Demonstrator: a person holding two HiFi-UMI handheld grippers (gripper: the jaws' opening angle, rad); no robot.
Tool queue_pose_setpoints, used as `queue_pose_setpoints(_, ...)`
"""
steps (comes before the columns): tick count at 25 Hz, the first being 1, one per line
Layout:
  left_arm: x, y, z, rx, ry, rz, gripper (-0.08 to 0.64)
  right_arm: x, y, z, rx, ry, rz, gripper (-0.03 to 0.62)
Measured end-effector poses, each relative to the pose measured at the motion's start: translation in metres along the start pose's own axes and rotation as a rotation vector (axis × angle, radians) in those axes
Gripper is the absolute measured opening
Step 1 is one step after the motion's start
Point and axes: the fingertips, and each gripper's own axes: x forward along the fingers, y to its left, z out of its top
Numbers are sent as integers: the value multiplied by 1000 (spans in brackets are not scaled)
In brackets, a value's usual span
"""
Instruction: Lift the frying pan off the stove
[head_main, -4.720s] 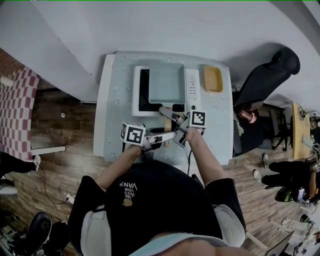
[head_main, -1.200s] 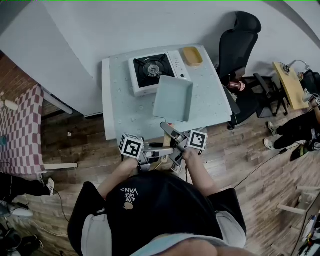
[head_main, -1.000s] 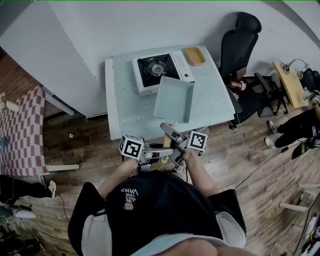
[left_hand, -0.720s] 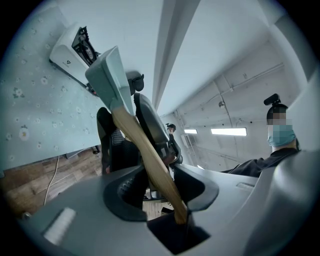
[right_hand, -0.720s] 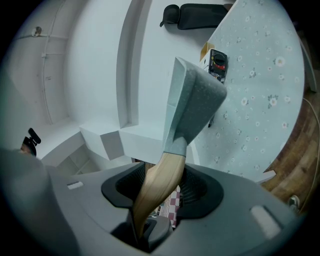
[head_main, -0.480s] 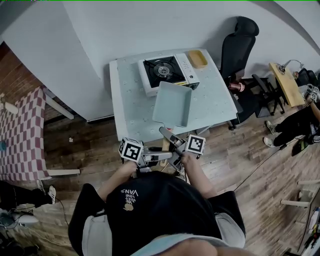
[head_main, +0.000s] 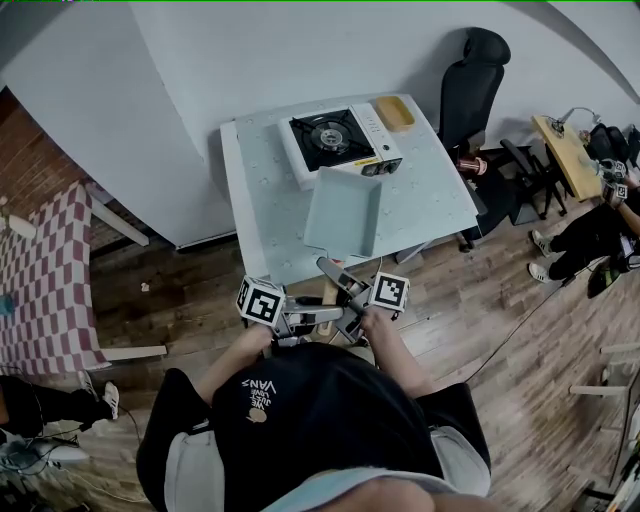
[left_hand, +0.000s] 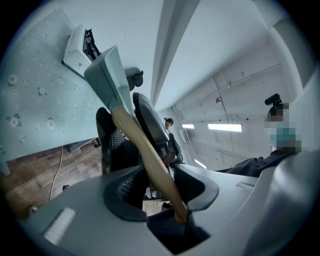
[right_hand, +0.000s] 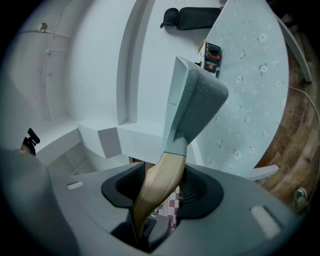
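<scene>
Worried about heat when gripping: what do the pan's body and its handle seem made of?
The pan body is pale mint and matte, finely speckled underneath; probably coated metal, though the look leaves it open. The handle is tan with streaky grain and a smooth sheen; it looks like wood.

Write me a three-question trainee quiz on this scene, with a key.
1. True or false: the pan sits on the stove.
2. What do the left gripper and the right gripper both clamp? A) the pan's handle B) a lid C) a spatula
3. What yellow item lies on the table beside the stove?

Key:
1. False: the pan is held in the air, clear of the stove.
2. A
3. A tray.
</scene>
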Motion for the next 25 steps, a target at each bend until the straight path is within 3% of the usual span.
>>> queue_pose_setpoints(25,-6,-8,-28,-6,84,-36,163,-16,-4,-22,14,-69,-40,207)
